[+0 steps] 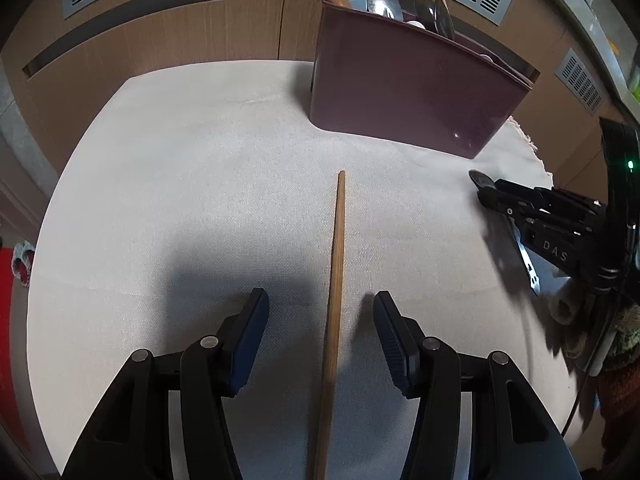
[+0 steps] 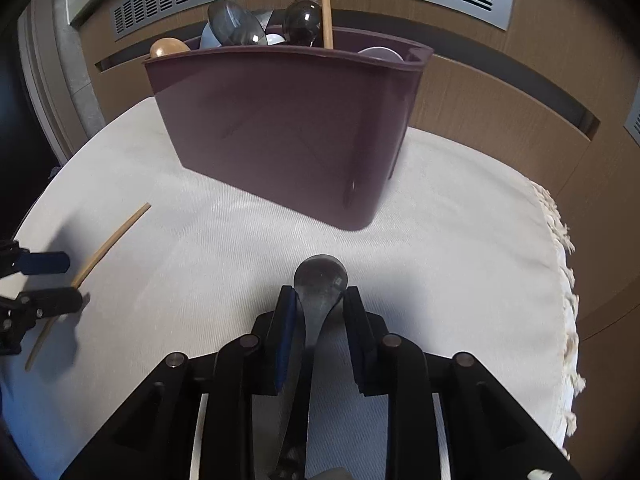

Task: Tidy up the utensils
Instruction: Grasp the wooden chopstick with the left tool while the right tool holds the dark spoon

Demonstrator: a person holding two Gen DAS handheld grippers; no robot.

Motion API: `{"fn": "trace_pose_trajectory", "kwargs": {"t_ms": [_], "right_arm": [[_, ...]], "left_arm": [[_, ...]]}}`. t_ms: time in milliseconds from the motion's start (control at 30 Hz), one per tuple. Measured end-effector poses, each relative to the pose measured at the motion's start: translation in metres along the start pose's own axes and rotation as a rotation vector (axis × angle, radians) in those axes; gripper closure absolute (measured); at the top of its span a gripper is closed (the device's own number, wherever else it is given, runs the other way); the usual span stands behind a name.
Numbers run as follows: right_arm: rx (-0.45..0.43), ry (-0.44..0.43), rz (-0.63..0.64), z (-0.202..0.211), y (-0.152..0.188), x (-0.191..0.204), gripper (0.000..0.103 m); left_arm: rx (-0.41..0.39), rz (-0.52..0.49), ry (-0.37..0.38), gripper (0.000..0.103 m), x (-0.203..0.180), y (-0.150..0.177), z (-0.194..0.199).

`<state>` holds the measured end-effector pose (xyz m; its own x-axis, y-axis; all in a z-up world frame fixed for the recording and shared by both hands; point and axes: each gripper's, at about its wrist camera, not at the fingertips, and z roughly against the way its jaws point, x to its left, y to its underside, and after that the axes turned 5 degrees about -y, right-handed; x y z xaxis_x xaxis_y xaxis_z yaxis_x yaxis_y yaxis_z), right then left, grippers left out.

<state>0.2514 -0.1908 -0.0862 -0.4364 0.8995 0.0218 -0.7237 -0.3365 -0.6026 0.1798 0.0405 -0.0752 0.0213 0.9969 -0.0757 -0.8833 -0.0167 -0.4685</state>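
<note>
We hold our left gripper (image 1: 320,312) low over the white woven tablecloth (image 1: 200,200), its jaws spread wide on either side of a long thin wooden chopstick (image 1: 337,280) that lies flat on the cloth between them, touching neither pad. Our right gripper (image 2: 318,300) is clamped on the neck of a dull grey metal spoon (image 2: 320,280), whose round bowl pokes out just past the fingertips, above the cloth. Ahead of both stands the tall maroon plastic utensil caddy (image 2: 280,128), with several metal spoon bowls, a wooden spoon (image 2: 168,47) and an upright wooden chopstick (image 2: 326,8) sticking up above its rim. Behind it runs a brown wood-panelled wall (image 1: 180,28) with slotted grey vents.
</note>
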Motion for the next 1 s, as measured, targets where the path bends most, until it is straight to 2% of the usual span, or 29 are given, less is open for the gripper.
{"fn": "trace_pose_trajectory", "kwargs": {"t_ms": [67,167,233,400,433,533,733,1000], "right_arm": [[0.019,0.009,-0.004,-0.003,-0.006,0.001,0.08],[0.008,0.006,-0.013,0.002,-0.009,0.007,0.081],[-0.018,-0.008,-0.004,0.014,-0.005,0.013,0.082],[-0.071,-0.014,0.004,0.043,0.002,0.019,0.082],[-0.08,-0.017,0.002,0.048,0.004,0.02,0.084],[-0.101,-0.031,-0.014,0.059,0.011,0.018,0.091],[-0.134,-0.085,-0.069,0.075,0.021,0.008,0.092],[-0.167,-0.12,-0.112,0.095,0.027,-0.004,0.094]], "left_arm": [[0.014,-0.009,-0.021,0.049,-0.004,-0.006,-0.003],[0.032,-0.037,-0.029,0.055,-0.011,-0.018,-0.009],[0.048,-0.068,-0.04,0.064,-0.016,-0.028,-0.014],[0.052,-0.101,-0.029,0.095,-0.021,-0.038,-0.02],[0.051,-0.102,-0.018,0.097,-0.022,-0.039,-0.02],[0.04,-0.08,0.021,0.098,-0.019,-0.037,-0.016],[-0.067,-0.027,0.141,0.098,-0.018,-0.025,0.021],[-0.226,-0.003,0.2,0.098,-0.014,-0.031,0.072]]}}
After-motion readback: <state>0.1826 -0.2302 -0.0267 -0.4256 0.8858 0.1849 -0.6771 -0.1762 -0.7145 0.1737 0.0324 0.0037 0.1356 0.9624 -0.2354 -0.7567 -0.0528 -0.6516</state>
